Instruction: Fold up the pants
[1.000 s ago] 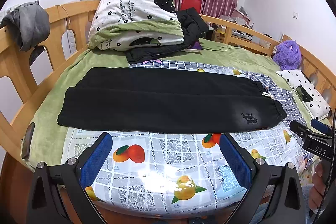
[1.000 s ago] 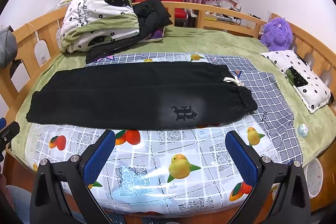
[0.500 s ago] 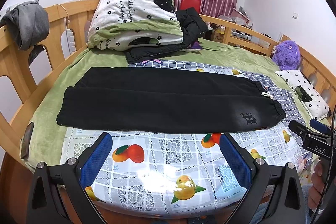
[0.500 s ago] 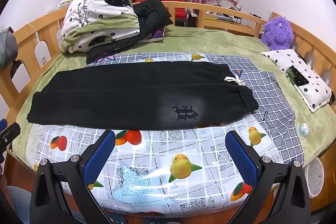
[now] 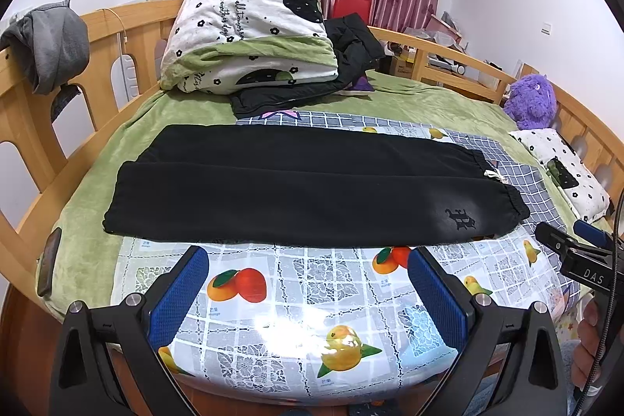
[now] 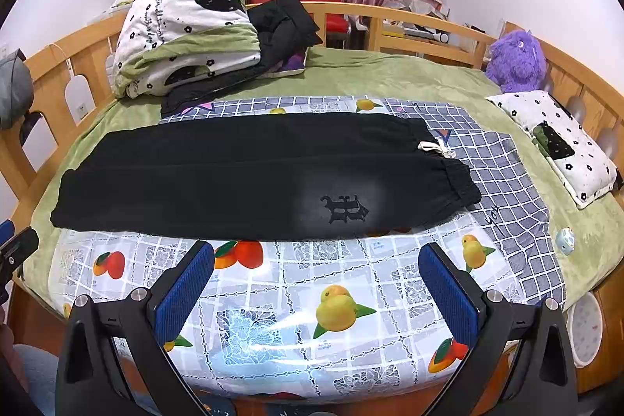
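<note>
Hovering short of the near edge of the pants [image 5: 304, 190], the left gripper [image 5: 308, 283] is held with its blue pads wide apart and nothing between them; the right gripper [image 6: 316, 279] is likewise spread wide and empty. Both are kept above the fruit-print cloth [image 5: 296, 299], clear of the fabric, presumably so that the whole garment can be taken in before a grasp is chosen.

The pants are laid flat across that cloth, one leg placed over the other, with the waistband and its white drawstring [image 6: 436, 147] at the right end and the cuffs at the left end. This lengthwise fold appears already made, so a crosswise fold is judged to remain. The left gripper seems suited to the cuffs, the right to the waistband.

Behind the pants a folded quilt [image 5: 249, 34] and a dark jacket [image 5: 351, 45] are piled, well apart from them. To the right of the pants, a purple toy [image 6: 514, 61] and a pillow [image 6: 561, 139] are seen.
</note>
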### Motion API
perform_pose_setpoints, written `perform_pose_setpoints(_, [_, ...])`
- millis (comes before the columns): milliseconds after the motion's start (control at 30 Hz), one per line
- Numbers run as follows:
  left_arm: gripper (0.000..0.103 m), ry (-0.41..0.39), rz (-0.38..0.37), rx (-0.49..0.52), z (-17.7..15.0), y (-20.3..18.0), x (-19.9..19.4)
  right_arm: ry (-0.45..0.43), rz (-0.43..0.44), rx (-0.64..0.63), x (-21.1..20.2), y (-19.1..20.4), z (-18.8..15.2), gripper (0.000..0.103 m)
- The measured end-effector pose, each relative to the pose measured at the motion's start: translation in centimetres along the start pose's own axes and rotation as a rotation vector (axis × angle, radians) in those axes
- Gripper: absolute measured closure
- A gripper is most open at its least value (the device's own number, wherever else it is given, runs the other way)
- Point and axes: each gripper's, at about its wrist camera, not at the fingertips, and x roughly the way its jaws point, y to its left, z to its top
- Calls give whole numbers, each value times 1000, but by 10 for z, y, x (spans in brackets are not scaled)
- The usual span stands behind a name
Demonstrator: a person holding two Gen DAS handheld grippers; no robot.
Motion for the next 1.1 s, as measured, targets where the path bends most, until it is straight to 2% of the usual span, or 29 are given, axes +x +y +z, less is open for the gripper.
perform_pose_setpoints(200, [0,1,-5,-2,-3,-2,0,5,1,3,2,0,-1,1])
perform_pose_setpoints(467, [0,-6,-50,-53,-6,-2,3,-10,19,-2,2,-1,0,1])
perform_pose_setpoints(700, [1,-11,-133,-117,0,9,19,-79,90,33,-1,-3,3,1])
perform_pose_setpoints(800, [1,-25,-180,-153,4,13,28,-121,151,61,-3,-5,8,1])
perform_pose_setpoints(867, [1,-46,-175,-158,10,18,31,-151,175,62,-3,-6,14,1])
perform_pose_setpoints(933, [1,-85,-137,-149,16,26,30,-153,149,37,0,-5,25,1])
perform_pose_setpoints(1000, [1,-106,-131,-144,21,38,32,-153,93,-6,5,-5,37,1])
perform_pose_setpoints(1100, [1,-82,-89,-165,25,61,47,-195,8,-69,14,-9,49,1])
